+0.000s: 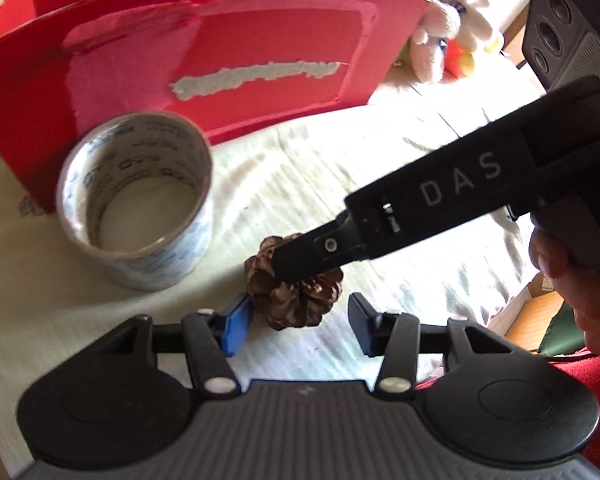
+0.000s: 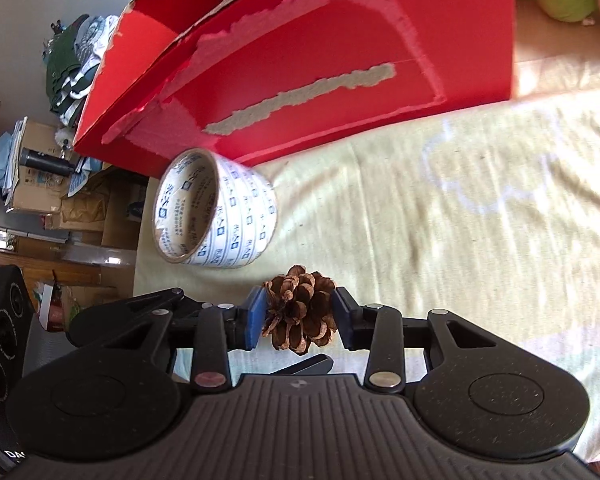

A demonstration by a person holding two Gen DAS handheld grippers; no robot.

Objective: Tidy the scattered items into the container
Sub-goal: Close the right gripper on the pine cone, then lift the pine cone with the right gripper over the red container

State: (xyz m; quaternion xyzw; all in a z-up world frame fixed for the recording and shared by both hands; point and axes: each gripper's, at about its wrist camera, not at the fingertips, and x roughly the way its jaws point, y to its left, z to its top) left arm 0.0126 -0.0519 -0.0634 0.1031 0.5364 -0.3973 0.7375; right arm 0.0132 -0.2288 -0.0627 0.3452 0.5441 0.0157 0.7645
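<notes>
Pinecone [image 2: 300, 312] sits gripped in right claw [image 2: 300, 318]; left claw [image 1: 296, 326] half-open around it.

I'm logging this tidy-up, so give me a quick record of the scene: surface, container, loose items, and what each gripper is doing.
surface: pale cloth
container: red box, open top, behind the items
loose items: tape roll; pine cone
right gripper: pads pressed on both sides of pine cone
left gripper: blue pad beside pine cone, other pad apart
</notes>
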